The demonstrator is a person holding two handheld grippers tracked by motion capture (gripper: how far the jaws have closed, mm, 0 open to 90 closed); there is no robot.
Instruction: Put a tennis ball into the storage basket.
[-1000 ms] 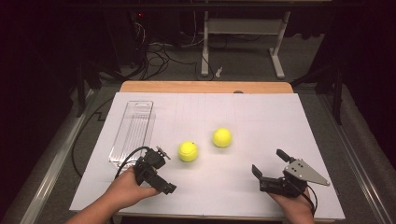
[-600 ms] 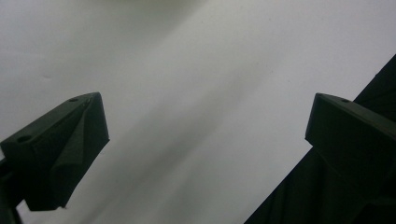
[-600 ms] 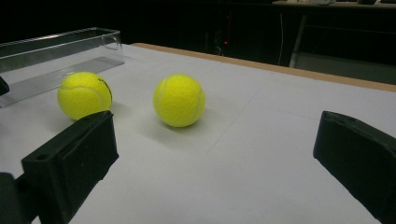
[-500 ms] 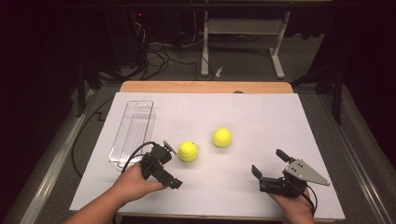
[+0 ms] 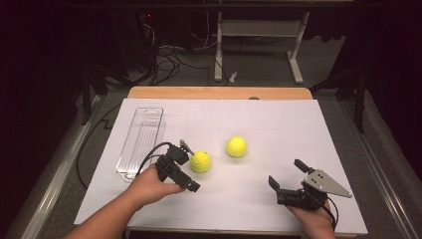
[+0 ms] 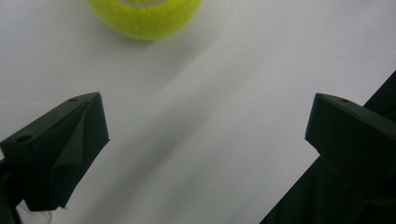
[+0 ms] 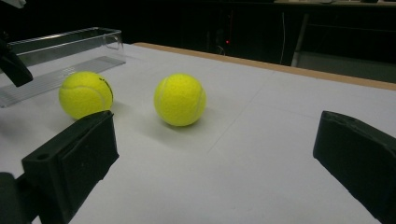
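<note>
Reach step: left gripper (image 5: pixel 187 167), jaws spread wide and holding nothing, sits just beside the near fuzzy yellow tennis ball (image 5: pixel 200 161) on the white table sheet (image 5: pixel 259 189). Next it needs to straddle the ball, then close. Second yellow tennis ball (image 5: pixel 237 147) lies near, apart. Right gripper (image 5: pixel 288 180) rests wide open, empty. Clear plastic tray (image 5: pixel 142 139) lies left. Since a second ago, the left gripper has moved closer to the ball; the right hasn't moved.

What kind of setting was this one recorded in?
Probably a lab or workshop recording station: a table under a white sheet, tangled cables on the floor behind it, and a metal equipment stand in the dark background.
</note>
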